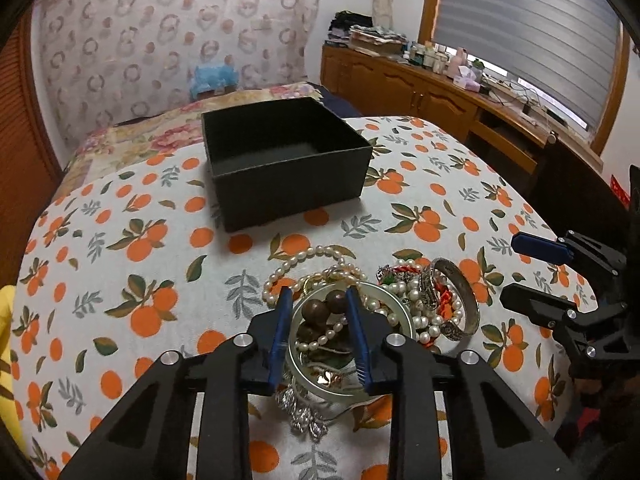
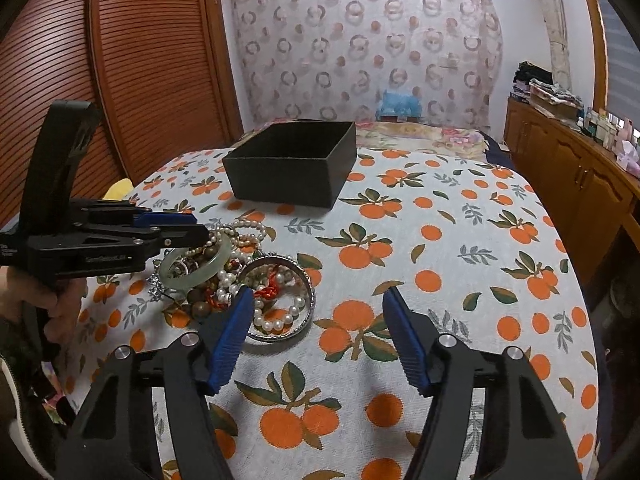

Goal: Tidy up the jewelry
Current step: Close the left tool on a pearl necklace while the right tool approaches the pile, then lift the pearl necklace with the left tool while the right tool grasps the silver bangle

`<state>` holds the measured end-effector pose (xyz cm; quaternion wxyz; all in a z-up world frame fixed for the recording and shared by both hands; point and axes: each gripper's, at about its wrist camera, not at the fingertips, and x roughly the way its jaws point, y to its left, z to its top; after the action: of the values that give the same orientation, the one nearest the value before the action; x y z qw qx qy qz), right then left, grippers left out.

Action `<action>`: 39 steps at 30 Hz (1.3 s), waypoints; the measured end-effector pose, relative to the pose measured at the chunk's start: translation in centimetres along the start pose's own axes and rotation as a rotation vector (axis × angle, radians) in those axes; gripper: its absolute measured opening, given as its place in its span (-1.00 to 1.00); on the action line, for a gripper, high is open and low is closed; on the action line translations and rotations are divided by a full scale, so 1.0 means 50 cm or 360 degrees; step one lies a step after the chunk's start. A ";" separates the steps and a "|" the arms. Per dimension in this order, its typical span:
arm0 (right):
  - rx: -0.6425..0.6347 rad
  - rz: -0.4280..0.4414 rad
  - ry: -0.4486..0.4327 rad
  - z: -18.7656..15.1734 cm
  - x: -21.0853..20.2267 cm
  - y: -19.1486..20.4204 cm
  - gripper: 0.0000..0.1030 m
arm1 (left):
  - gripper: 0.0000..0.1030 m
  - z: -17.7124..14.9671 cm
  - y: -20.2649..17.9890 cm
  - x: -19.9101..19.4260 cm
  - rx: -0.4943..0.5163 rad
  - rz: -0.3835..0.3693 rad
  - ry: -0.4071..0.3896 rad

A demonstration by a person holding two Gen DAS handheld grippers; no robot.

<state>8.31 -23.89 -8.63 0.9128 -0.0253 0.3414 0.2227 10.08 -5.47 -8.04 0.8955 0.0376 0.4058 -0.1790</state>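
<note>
Jewelry heaped on the orange-print clothed counter [image 1: 120, 280] lies near the open black square box [image 1: 280, 160], its likely destination. Left tool [image 1: 316, 312], narrowed, straddles the pale green jade bangle [image 2: 196, 268]; right tool [image 2: 320, 320] gapes wide, empty.

— What do we see on the orange-print tablecloth [image 2: 460, 240]?
— We see an open black box [image 1: 286, 160] at the far end, and nearer us a jewelry heap [image 1: 372, 312]: pearls, bangles, beads.
</note>
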 end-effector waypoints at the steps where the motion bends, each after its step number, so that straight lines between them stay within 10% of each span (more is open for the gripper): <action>1: -0.0002 0.0003 0.0001 0.001 0.000 0.000 0.33 | -0.59 0.001 -0.001 0.003 0.0003 -0.0004 0.0003; 10: -0.0013 0.0012 0.0023 -0.002 0.006 -0.001 0.34 | -1.00 0.002 0.002 -0.010 -0.0001 -0.0003 -0.0040; 39: -0.0014 0.0008 0.0023 -0.008 0.008 -0.001 0.34 | -0.70 0.014 -0.025 0.022 0.0036 -0.0042 0.0039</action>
<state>8.37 -23.87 -9.20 0.9096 -0.0299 0.3472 0.2264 10.82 -7.11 -8.27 0.8875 0.0446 0.4152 -0.1949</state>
